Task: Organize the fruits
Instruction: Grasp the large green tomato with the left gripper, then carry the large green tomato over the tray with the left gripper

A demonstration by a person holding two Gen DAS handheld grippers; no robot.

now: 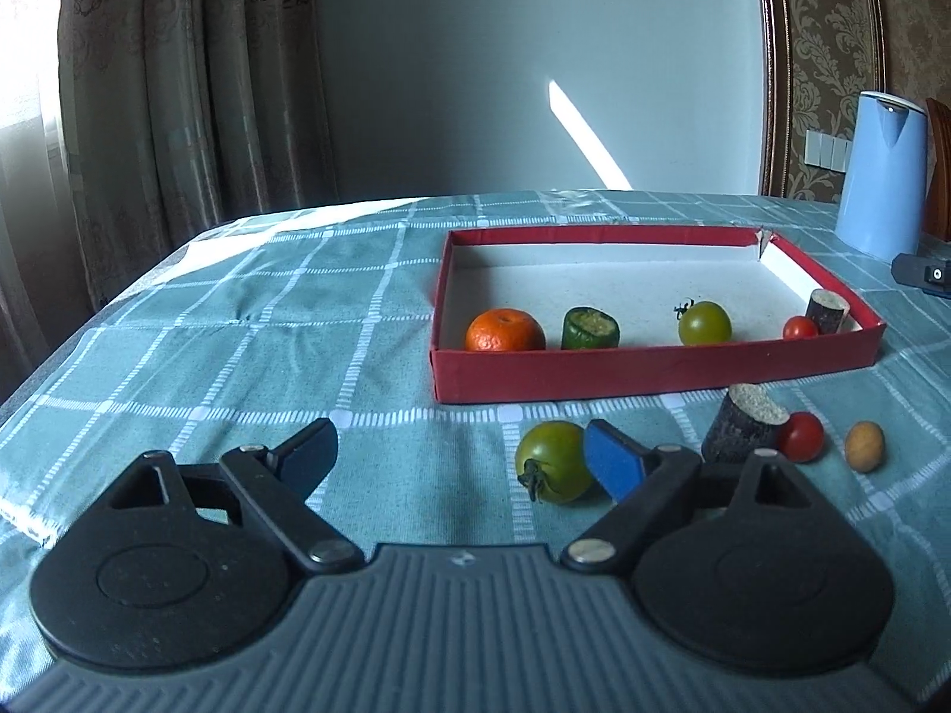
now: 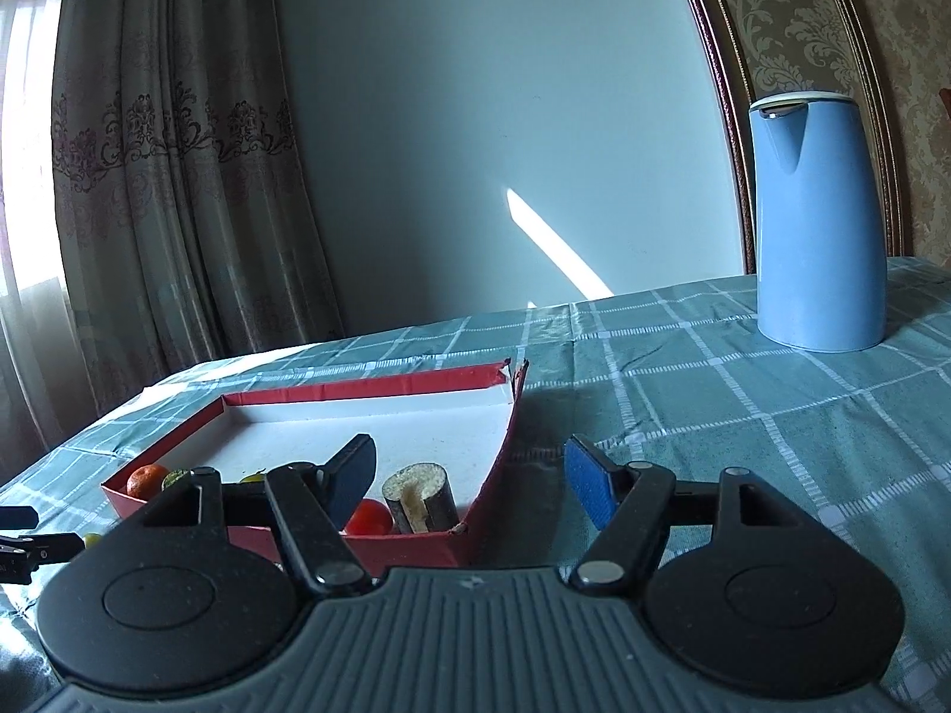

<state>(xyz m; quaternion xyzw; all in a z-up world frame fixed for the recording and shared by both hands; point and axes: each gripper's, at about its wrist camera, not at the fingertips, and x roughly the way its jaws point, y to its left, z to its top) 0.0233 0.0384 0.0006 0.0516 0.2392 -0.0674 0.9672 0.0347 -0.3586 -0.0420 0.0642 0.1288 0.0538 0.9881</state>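
We hold the left gripper [image 1: 460, 463] open, green tomato [image 1: 553, 469] at two o'clock, awaiting the tray [image 1: 654, 377]. Right gripper [image 2: 469, 484] jaws open, empty.

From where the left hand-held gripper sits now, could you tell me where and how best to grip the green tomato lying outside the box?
Grip the green tomato across its round middle, approaching level from the near side. Its stem points toward the camera, so the pads would close on smooth flanks. The left hand-held gripper is open, and should shift right to centre it.
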